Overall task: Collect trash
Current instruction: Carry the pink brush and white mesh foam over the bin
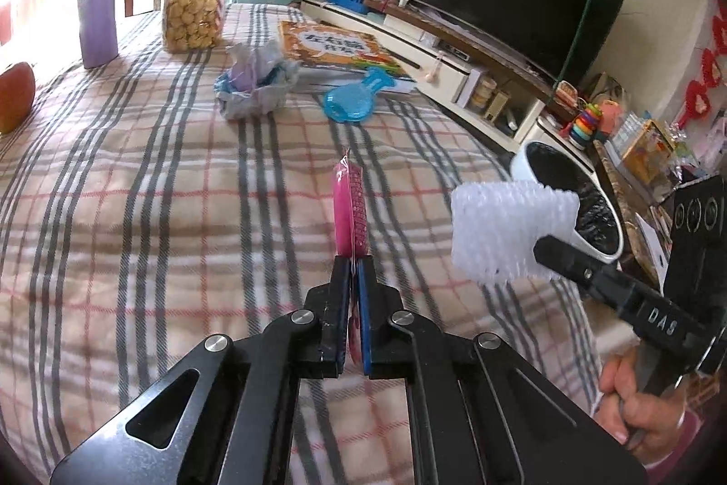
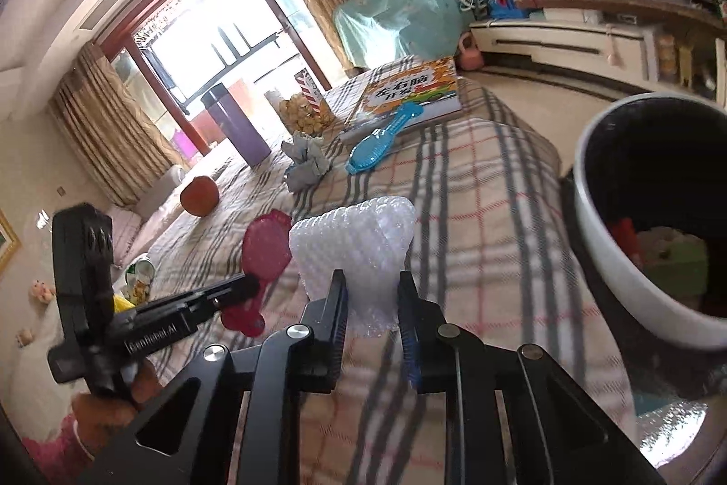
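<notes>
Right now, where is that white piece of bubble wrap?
The bubble wrap is pinched in the right hand-held gripper, held above the plaid tablecloth. The white trash bin stands to its right, the pink wrapper to its left.

I'm getting strong daylight pouring in through the glass doors [image 2: 213,44], which are blowing out to white in the right wrist view. The left wrist view is washing out along its upper left edge. Both fisheye pictures are bending straight lines hard toward dark, vignetted corners. The white bin [image 2: 636,239] is smearing slightly with blur.
</notes>
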`<state>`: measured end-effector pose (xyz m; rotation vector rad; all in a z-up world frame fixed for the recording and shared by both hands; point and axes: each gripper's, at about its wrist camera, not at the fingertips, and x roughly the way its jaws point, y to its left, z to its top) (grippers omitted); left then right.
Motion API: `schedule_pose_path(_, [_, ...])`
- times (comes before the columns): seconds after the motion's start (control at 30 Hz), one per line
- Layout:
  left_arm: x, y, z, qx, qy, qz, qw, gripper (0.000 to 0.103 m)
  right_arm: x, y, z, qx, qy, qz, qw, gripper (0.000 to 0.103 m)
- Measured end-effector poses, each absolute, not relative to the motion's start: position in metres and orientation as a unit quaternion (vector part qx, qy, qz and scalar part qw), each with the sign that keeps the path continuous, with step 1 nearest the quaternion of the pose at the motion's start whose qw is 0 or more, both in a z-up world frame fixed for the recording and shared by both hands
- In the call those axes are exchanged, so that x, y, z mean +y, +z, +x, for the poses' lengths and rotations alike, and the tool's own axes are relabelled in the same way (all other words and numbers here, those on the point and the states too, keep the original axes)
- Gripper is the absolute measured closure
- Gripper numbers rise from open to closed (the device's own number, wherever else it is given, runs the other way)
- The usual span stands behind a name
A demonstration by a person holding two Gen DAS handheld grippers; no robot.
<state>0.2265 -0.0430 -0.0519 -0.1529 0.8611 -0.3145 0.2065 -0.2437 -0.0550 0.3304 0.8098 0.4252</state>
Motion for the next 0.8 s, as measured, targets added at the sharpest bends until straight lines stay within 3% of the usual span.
schedule_pose_path(0.8, [-0.134, -0.03, 0.2, 0.404, -0.232, -0.03, 0.884, 0.1, -0.311, -0.048, 0.148, 0.37, 0.135, 0.174, 0.903, 0.082])
